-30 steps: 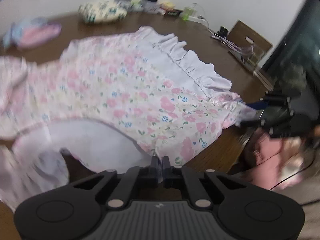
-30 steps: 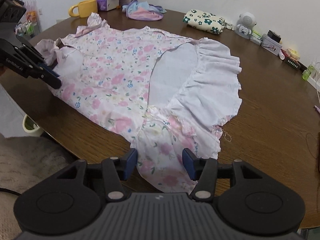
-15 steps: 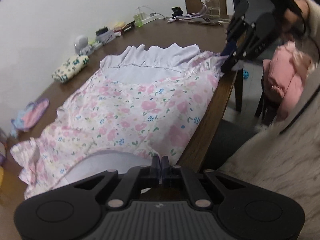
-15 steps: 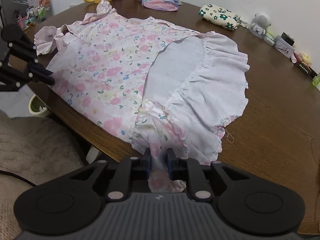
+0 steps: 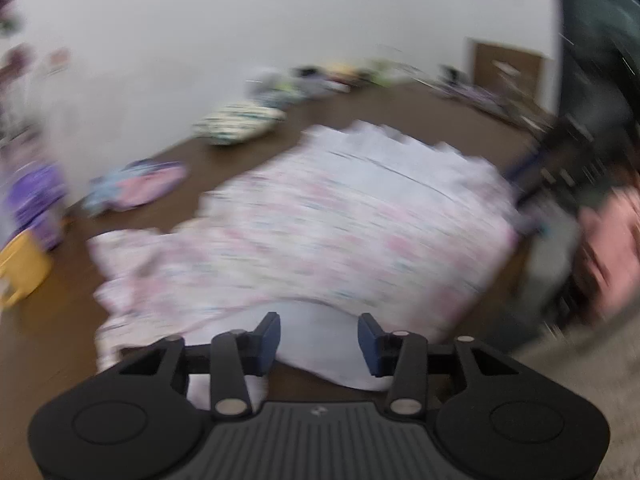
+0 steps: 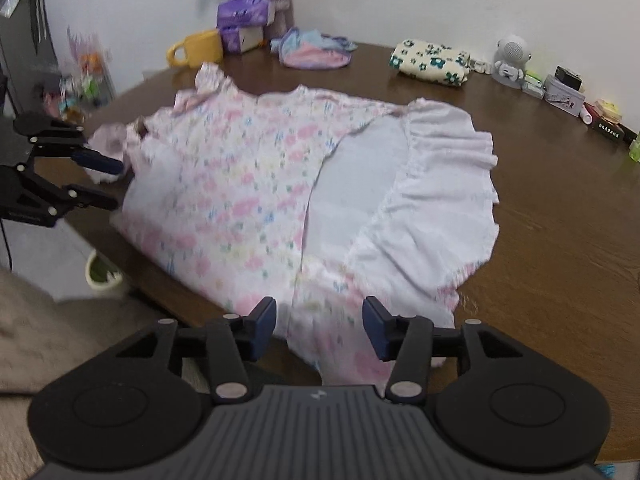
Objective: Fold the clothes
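Jaws of both the left gripper point(image 5: 318, 338) and right gripper point(image 6: 319, 323), clamped half a second earlier, had released the floral dress point(image 6: 240, 184) at lower centre.

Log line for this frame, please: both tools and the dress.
left tool: open, nothing held | right tool: open, nothing held | floral dress: spread flat on table, hem over near edge | fold: not started

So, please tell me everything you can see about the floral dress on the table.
The floral dress is thin white fabric printed with pink flowers and small blue and green marks. It lies spread flat on the brown wooden table, its near edge hanging over the rim. One side is folded over, showing the plain white inside and a gathered white ruffle. Small frilled sleeves lie at the far end. Both claws are open, not gripping it.
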`<state>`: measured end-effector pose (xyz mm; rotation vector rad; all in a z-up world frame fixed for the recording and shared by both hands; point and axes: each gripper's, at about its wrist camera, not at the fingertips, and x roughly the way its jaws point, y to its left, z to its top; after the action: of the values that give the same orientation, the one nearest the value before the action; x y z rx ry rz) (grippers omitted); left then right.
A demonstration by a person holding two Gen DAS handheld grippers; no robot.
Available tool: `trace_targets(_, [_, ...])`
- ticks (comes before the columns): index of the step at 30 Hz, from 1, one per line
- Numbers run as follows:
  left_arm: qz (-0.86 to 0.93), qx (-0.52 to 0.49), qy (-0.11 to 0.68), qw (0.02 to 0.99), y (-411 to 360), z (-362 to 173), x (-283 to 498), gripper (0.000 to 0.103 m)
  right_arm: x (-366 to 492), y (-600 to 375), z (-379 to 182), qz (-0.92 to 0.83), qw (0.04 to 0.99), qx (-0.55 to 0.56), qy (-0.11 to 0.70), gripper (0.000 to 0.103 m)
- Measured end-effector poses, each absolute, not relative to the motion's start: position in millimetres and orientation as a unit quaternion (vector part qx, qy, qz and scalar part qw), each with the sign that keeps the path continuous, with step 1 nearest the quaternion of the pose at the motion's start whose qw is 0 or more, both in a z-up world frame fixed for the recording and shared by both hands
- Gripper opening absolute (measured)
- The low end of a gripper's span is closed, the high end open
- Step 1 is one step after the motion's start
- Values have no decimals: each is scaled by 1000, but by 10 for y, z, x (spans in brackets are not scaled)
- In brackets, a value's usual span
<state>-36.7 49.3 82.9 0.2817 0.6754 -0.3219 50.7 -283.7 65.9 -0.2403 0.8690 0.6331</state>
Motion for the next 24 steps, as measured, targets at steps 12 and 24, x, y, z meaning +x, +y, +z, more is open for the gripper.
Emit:
trace_targets(12, [15, 90, 373, 923, 1387, 808, 146, 47, 947, -2510, 474, 303, 842, -104, 434, 54])
trace_targets(24, [-20, 174, 415, 893, 1346, 457, 541, 9, 1369, -2173, 370, 300, 833, -124, 448, 58])
